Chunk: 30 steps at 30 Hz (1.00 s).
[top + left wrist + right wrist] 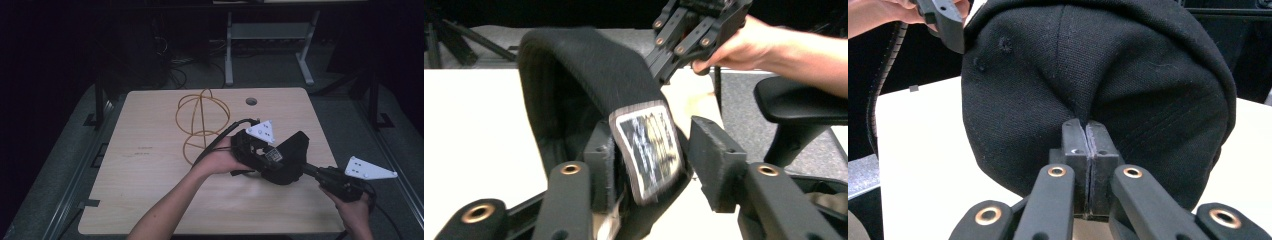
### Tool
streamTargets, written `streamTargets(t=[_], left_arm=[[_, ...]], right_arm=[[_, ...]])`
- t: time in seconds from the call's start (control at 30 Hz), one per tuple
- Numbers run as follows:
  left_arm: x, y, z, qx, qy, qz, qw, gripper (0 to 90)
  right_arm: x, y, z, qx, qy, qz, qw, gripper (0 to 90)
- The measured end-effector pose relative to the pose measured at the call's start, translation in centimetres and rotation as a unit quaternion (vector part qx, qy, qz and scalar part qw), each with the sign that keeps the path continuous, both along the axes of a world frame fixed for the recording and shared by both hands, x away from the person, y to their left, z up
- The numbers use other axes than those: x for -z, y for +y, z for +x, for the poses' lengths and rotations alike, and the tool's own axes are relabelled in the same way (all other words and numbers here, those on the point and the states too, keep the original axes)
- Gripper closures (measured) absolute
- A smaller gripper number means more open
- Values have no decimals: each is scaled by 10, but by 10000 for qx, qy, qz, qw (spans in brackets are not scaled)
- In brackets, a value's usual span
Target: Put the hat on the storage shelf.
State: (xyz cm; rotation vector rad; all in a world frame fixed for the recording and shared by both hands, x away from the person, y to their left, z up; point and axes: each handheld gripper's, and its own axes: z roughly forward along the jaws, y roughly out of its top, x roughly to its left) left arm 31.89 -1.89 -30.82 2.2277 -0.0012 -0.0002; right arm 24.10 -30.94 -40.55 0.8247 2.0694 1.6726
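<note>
Black cap [287, 160] held above the table [150, 170], near right of centre. Right gripper [1087, 135] pinches the crown fabric, jaws pressed together. Left gripper [654, 160] jaws spread, the labelled band between them, its length running away from the jaws.

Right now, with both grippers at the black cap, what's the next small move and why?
Probably draw the left gripper back off the cap. Its jaws stand apart with the label patch loose between them, while the right gripper is pinched shut on the cap's fabric, so that one likely carries it alone.
</note>
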Motion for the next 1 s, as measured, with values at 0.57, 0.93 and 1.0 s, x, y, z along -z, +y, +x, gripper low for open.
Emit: streamTargets(t=[0.57,0.93,1.0], left_arm=[[10,39,-1,-491,-158,95,9986,455],[24,62,-12,-626,-231,137,9977,446],[26,66,-14,-640,-250,127,9976,445]], right_arm=[[-15,-8,-1,34,48,-282,9996,893],[-28,-9,6,8,59,-378,9993,893],[-30,-8,6,10,96,-362,9993,893]])
